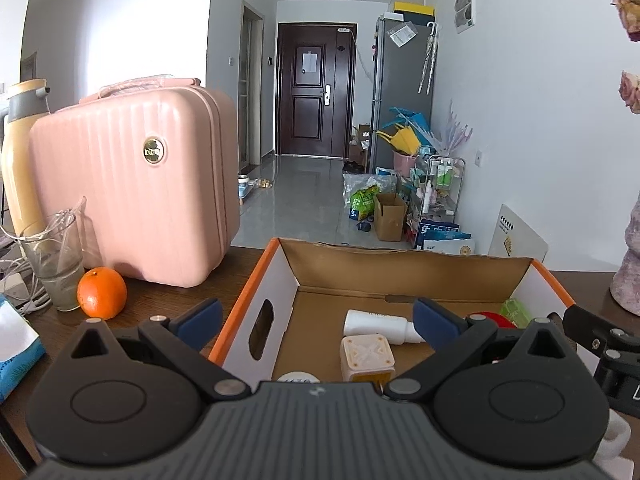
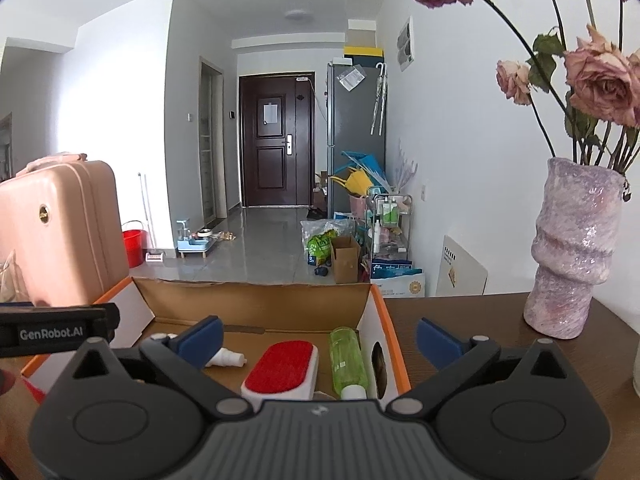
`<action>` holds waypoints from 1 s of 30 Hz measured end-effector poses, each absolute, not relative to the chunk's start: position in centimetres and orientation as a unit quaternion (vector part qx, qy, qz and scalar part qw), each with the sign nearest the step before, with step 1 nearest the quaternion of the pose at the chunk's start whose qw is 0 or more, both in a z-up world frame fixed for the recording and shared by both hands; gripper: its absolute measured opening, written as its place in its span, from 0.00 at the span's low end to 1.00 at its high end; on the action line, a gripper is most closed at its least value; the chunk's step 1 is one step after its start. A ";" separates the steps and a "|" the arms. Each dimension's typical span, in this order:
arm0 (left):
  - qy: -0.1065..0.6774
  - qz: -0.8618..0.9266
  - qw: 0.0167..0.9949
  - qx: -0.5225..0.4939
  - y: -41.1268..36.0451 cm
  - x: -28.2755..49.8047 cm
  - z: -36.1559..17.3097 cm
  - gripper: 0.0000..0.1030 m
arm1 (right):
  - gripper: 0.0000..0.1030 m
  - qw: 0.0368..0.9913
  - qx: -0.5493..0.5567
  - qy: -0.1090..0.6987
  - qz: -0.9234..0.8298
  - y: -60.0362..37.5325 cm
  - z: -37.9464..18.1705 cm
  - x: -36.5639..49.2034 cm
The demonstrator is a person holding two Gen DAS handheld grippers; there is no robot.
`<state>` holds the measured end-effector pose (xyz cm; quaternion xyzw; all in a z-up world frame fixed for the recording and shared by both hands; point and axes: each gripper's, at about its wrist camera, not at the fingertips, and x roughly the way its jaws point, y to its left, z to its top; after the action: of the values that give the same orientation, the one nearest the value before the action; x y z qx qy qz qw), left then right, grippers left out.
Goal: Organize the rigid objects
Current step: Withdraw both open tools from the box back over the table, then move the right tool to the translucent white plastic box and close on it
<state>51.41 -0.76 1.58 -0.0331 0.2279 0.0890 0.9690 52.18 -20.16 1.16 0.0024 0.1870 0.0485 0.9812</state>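
An open cardboard box (image 1: pixel 280 280) with orange edges stands on the dark wooden table. In the left wrist view it holds a white bottle (image 1: pixel 380 325) lying on its side and a cream cube (image 1: pixel 366 357). The right wrist view shows a red-topped white brush (image 2: pixel 282 372), a green bottle (image 2: pixel 347 360) and the white bottle's nozzle (image 2: pixel 228 358) inside the box (image 2: pixel 256 306). My left gripper (image 1: pixel 318 322) hangs open over the box's left side, nothing between its blue pads. My right gripper (image 2: pixel 318 338) stands wide open over the box's right wall, holding nothing.
A pink suitcase (image 1: pixel 136 184), an orange (image 1: pixel 102 293), a glass (image 1: pixel 56 264) and a tan flask (image 1: pixel 22 152) stand left of the box. A pink vase (image 2: pixel 572 256) with dried roses stands to the right. Beyond the table a hallway leads to a dark door.
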 end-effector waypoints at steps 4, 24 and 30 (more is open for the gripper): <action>0.225 0.085 0.970 -0.027 -0.9 50.3 1.6 1.00 | 1.00 0.982 -0.003 0.182 0.049 -20.1 1.3 51.0; 0.225 0.065 0.972 -0.008 -0.8 43.3 0.9 1.00 | 1.00 0.985 -0.027 0.152 0.074 -21.1 1.3 43.5; 0.230 0.060 0.971 -0.007 -0.8 41.3 0.5 1.00 | 1.00 0.985 -0.033 0.151 0.081 -21.5 0.9 41.4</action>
<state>41.27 -0.85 0.53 -0.0074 0.2299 0.0600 0.9713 41.37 -21.47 0.87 -0.0327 0.1507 0.0815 0.9847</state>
